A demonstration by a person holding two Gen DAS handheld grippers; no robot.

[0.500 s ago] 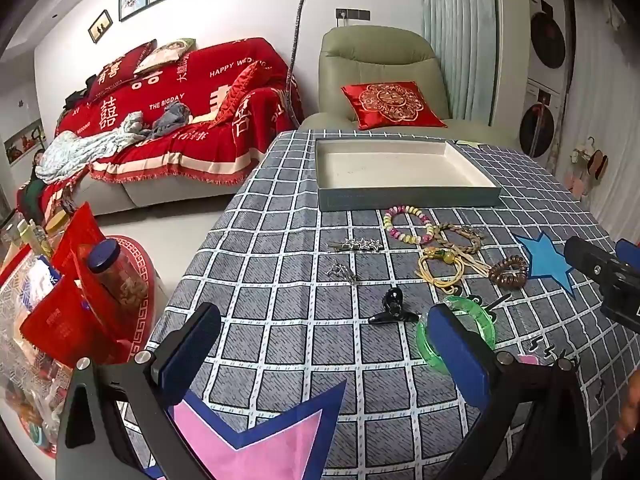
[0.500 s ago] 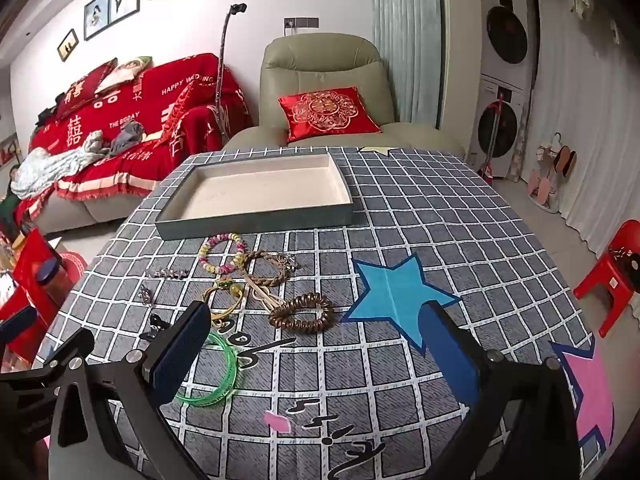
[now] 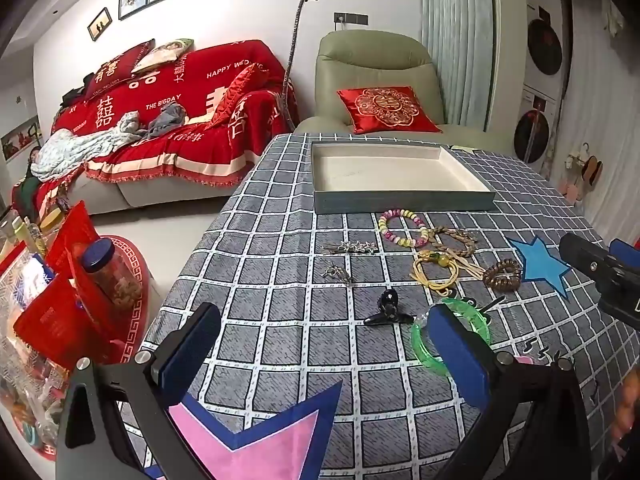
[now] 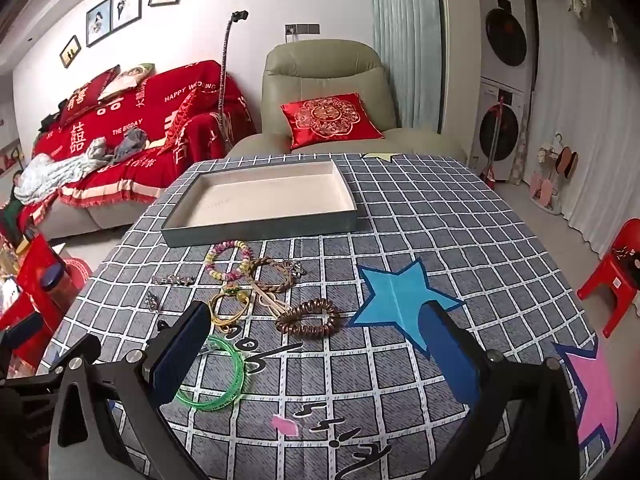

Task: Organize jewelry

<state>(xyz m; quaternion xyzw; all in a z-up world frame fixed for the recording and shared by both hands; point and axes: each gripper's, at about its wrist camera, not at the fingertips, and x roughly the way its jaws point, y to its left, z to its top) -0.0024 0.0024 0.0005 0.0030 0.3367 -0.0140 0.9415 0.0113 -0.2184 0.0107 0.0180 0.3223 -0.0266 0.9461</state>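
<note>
An empty shallow grey tray point(image 3: 400, 202) point(image 4: 260, 230) lies at the far side of the checked tablecloth. In front of it lie a pastel bead bracelet point(image 3: 402, 222) point(image 4: 230, 258), a braided brown bracelet point(image 4: 276, 276), a yellow cord bracelet point(image 3: 434, 270) point(image 4: 230, 306), a brown spiral hair tie point(image 3: 502, 274) point(image 4: 308, 318), a green bangle point(image 3: 424, 344) point(image 4: 218, 380), a black hair clip point(image 3: 388, 308) and two silver hairpins point(image 3: 350, 247). My left gripper point(image 3: 324, 356) is open and empty, near the green bangle. My right gripper point(image 4: 316, 354) is open and empty, above the hair tie and bangle.
A green armchair point(image 3: 376, 76) with a red cushion stands behind the table. A red-covered sofa point(image 3: 168, 120) is at the left. Red bags and a jar point(image 3: 108, 272) sit on the floor left of the table. A red stool point(image 4: 616, 276) stands at the right.
</note>
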